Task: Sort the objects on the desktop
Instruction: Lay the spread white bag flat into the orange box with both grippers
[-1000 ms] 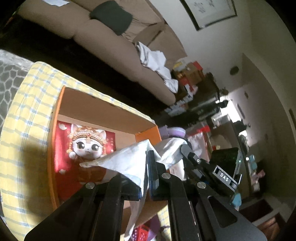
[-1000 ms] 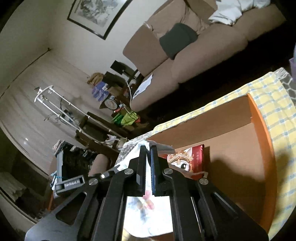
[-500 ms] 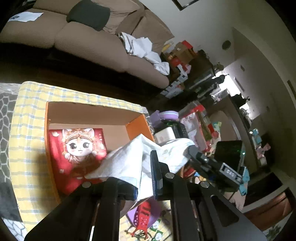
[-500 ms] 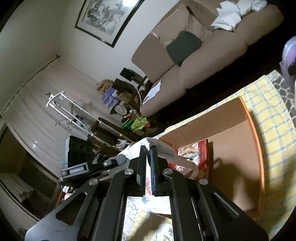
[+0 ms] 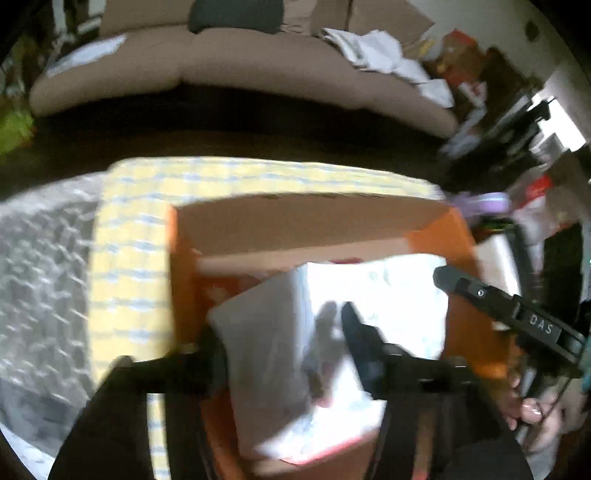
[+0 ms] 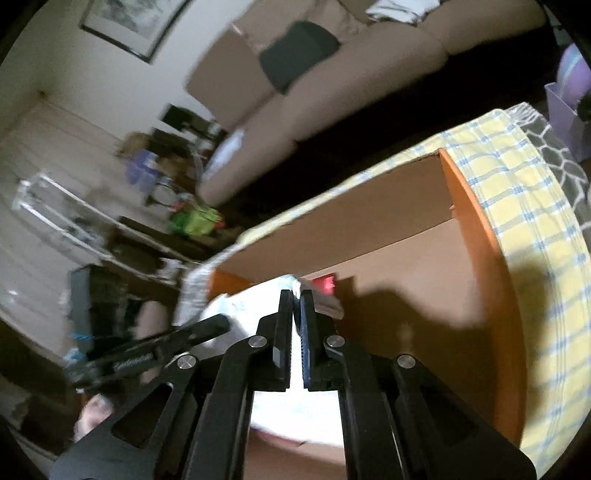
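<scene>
Beyond the work surface stands a beige sofa (image 5: 236, 70) with a dark cushion (image 6: 297, 53) and crumpled white cloth (image 5: 388, 55) on its seat; a framed picture (image 6: 129, 24) hangs on the wall. Yellow checked cloth (image 5: 129, 236) covers the table, with a grey patterned mat (image 5: 37, 280) beside it. An open cardboard box (image 5: 306, 225) with orange outer walls sits on the checked cloth.

Left gripper (image 5: 284, 332): jaws stand wide apart, having just been opening. The white tissue sheet (image 5: 273, 354) lies between them over the box interior; the view is blurred, and the pads do not appear to press on it. A red item (image 6: 325, 284) shows in the box beneath the sheet, mostly covered.

Right gripper (image 6: 296, 295): jaws nearly together, with a narrow slit between the pads, having just parted slightly. The edge of the tissue sheet (image 6: 255, 299) runs into that slit at the fingertips; whether the pads actually press on it cannot be told. In the right wrist view the left gripper (image 6: 218, 325) reaches in from the left, touching the same sheet. A hand (image 5: 532, 410) shows on the right gripper's handle in the left wrist view.
</scene>
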### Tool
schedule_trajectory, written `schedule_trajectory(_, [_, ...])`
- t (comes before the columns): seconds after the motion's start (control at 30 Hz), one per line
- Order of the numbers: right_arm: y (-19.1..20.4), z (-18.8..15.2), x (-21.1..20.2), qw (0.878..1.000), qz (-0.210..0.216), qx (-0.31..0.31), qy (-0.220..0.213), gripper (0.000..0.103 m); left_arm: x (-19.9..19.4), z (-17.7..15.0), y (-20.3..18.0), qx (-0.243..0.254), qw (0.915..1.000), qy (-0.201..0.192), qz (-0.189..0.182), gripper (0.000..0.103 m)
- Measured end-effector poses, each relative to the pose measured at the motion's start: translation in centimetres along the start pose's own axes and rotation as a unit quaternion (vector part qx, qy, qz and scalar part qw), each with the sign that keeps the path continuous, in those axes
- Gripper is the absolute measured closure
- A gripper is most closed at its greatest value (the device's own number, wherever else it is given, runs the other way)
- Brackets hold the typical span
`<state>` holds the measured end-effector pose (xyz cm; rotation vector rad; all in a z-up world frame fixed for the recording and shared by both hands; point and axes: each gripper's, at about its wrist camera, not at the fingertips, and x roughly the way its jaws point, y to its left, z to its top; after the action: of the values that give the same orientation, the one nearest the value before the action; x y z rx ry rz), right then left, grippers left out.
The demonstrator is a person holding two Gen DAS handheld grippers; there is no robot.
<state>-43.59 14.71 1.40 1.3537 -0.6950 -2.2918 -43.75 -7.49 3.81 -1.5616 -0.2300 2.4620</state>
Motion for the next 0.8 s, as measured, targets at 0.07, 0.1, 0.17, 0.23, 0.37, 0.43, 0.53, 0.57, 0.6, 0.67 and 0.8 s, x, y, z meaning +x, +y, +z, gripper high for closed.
schedule_trajectory(0.07, [0.4, 0.6, 1.2, 0.998, -0.064, -0.018, 0.011, 0.091, -0.4, 0.3, -0.1, 0.001, 0.9998, -0.006, 0.021, 0.029])
schedule_trajectory(0.1, [0.8, 0.8, 1.2, 0.996, -0.082, -0.028, 0.009, 0.089, -0.7, 0.3, -0.1, 0.005, 0.9996, -0.01, 0.025, 0.022])
schedule_trajectory(0.17, [1.5, 0.8, 0.7, 0.995, -0.092, -0.047, 0.002, 0.089, -1.1, 0.4, -0.3, 0.005, 0.9996, -0.008, 0.028, 0.02])
schedule_trajectory(0.23, [2.0, 0.7, 0.0, 0.996, -0.071, -0.052, 0.0, 0.088, -1.9, 0.1, -0.6, 0.011, 0.9994, -0.012, 0.03, 0.02])
schedule_trajectory(0.37, [2.3, 0.0, -1.1, 0.997, -0.059, -0.05, 0.015, 0.079, -3.9, -0.6, -1.8, 0.021, 0.9994, -0.025, 0.016, 0.019])
schedule_trajectory(0.43, [2.2, -0.4, -1.1, 0.997, -0.049, -0.049, 0.027, 0.061, -4.3, -0.9, -2.3, 0.027, 0.9993, -0.024, 0.012, 0.019])
schedule_trajectory(0.53, [1.9, -0.5, -0.3, 0.996, -0.065, -0.045, 0.029, 0.03, -4.3, -1.6, -2.4, 0.023, 0.9995, -0.022, -0.001, 0.019])
schedule_trajectory(0.57, [1.7, -0.4, 0.2, 0.997, -0.063, -0.037, 0.032, 0.03, -4.4, -1.9, -2.2, 0.02, 0.9995, -0.023, -0.007, 0.019])
schedule_trajectory(0.6, [1.4, -0.2, 0.8, 0.997, -0.061, -0.029, 0.038, 0.03, -4.4, -2.1, -2.1, 0.017, 0.9995, -0.024, -0.011, 0.019])
schedule_trajectory(0.67, [0.6, 0.2, 2.3, 0.997, -0.055, -0.011, 0.051, 0.03, -4.5, -2.4, -1.8, 0.014, 0.9993, -0.025, -0.025, 0.019])
schedule_trajectory(0.8, [0.0, 1.3, 5.4, 0.997, -0.043, -0.006, 0.071, 0.03, -4.9, -2.7, -1.5, 0.017, 0.9981, -0.032, -0.05, 0.019])
